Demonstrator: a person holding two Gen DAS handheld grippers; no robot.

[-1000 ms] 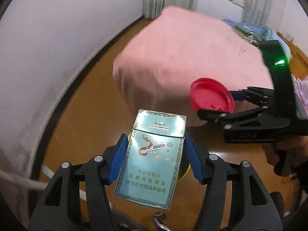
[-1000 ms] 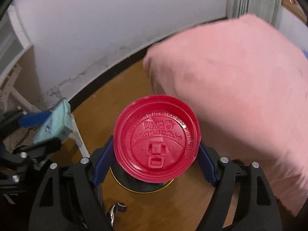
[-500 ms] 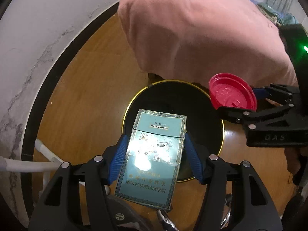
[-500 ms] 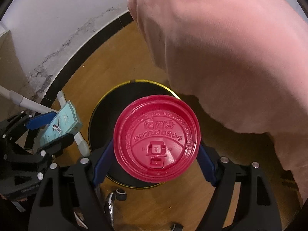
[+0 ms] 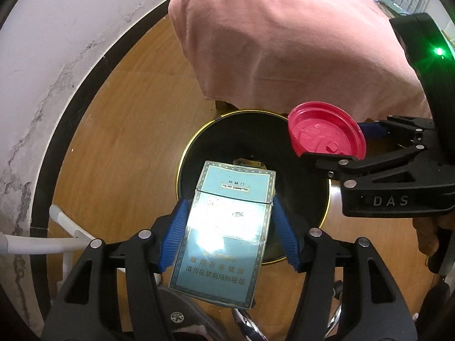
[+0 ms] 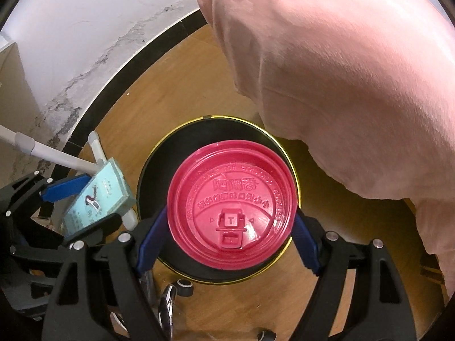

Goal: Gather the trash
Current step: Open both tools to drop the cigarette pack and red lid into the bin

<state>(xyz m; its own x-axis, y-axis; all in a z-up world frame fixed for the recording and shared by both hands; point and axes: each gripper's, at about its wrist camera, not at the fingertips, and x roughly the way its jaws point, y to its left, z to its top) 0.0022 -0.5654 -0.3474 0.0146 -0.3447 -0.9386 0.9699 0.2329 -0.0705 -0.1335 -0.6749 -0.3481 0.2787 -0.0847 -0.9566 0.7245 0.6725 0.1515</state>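
My left gripper (image 5: 227,227) is shut on a pale blue cigarette pack (image 5: 224,227) and holds it over the near rim of a round black trash bin with a gold rim (image 5: 199,142). My right gripper (image 6: 230,218) is shut on a red plastic cup lid (image 6: 230,204) and holds it flat above the bin's mouth (image 6: 159,153). The lid also shows in the left wrist view (image 5: 324,130) over the bin's right rim. The pack shows in the right wrist view (image 6: 96,196) at the bin's left. A small scrap (image 5: 250,162) lies inside the bin.
A pink cloth-covered table (image 5: 284,37) overhangs the far side of the bin. The floor (image 5: 119,147) is wood, with a white wall and black skirting (image 5: 71,113) on the left. White pipes (image 5: 39,244) stand at the lower left. A metal chair base (image 6: 167,307) lies below.
Both grippers have tilted downward and come in over the bin, which now fills the middle of both views. The pack and lid stay gripped.
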